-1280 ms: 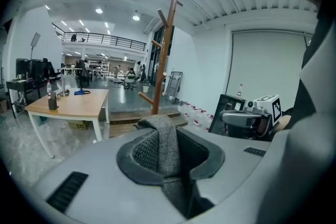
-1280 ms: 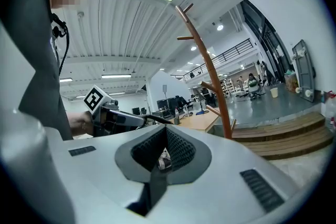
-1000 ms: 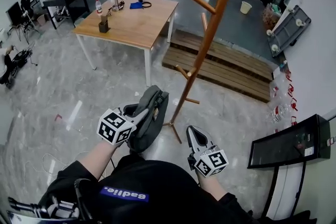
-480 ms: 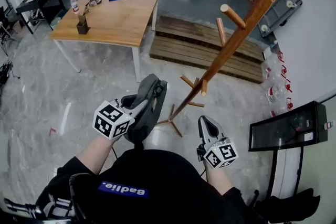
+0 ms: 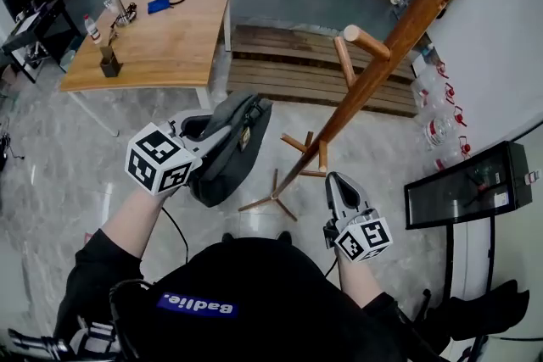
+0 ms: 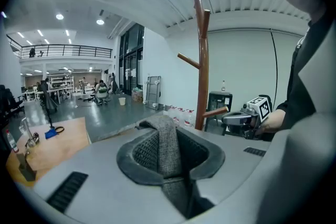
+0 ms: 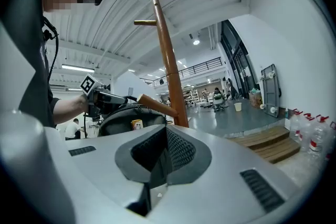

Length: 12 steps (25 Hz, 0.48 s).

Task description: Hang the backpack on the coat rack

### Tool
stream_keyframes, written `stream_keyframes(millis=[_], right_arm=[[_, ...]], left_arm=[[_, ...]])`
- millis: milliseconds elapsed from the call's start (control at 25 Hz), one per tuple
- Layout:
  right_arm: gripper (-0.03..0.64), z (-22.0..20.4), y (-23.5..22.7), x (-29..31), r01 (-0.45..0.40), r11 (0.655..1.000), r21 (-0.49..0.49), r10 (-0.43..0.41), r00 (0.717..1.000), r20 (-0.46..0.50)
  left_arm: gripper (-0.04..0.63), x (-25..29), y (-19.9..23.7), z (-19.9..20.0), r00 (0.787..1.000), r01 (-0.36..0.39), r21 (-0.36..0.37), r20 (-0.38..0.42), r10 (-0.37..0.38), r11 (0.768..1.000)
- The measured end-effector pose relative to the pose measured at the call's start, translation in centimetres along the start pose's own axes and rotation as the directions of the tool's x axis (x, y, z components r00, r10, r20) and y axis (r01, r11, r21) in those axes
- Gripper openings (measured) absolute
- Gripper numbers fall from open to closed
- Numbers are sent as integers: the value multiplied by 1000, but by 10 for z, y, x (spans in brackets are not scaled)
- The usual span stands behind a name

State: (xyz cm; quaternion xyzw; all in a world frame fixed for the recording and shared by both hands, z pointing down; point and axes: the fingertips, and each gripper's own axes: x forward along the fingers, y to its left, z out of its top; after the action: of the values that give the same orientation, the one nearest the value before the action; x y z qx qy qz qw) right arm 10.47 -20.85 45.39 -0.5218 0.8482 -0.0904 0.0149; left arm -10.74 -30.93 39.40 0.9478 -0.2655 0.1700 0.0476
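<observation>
My left gripper (image 5: 206, 130) is shut on the grey fabric handle (image 6: 164, 140) of the dark grey backpack (image 5: 227, 155). The backpack hangs from it above the floor, just left of the coat rack. The coat rack (image 5: 377, 68) is a tall wooden pole with angled pegs; one peg (image 5: 366, 41) sticks out high up, and shorter pegs (image 5: 299, 143) sit near its base. My right gripper (image 5: 338, 184) is lower right, close to the pole's foot, shut with nothing between its jaws. In the right gripper view the backpack (image 7: 123, 119) and left gripper (image 7: 111, 98) sit left of the pole (image 7: 170, 71).
A wooden table (image 5: 161, 34) with bottles and small items stands at the far left. A low wooden platform (image 5: 288, 68) lies behind the rack. Water bottles (image 5: 437, 131) line the white wall at right, beside a black screen (image 5: 471, 192).
The left gripper has lifted the backpack higher and carried it nearer the rack. The right gripper has moved forward beside the pole's foot. The rack now looms closer and larger.
</observation>
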Motion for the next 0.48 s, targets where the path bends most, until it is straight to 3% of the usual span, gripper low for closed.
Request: stream_keyframes(millis=[240,480], right_arm=[[-3,40,-24,5,-53,999,-14,54,995,82],[-3,79,-32,22,-125,991,-40,130,981,141]], left_arm=[[89,16,22,56,999,4,49,36,-5,999],[89,46,34,110,996,87,129,-30,-84,988]])
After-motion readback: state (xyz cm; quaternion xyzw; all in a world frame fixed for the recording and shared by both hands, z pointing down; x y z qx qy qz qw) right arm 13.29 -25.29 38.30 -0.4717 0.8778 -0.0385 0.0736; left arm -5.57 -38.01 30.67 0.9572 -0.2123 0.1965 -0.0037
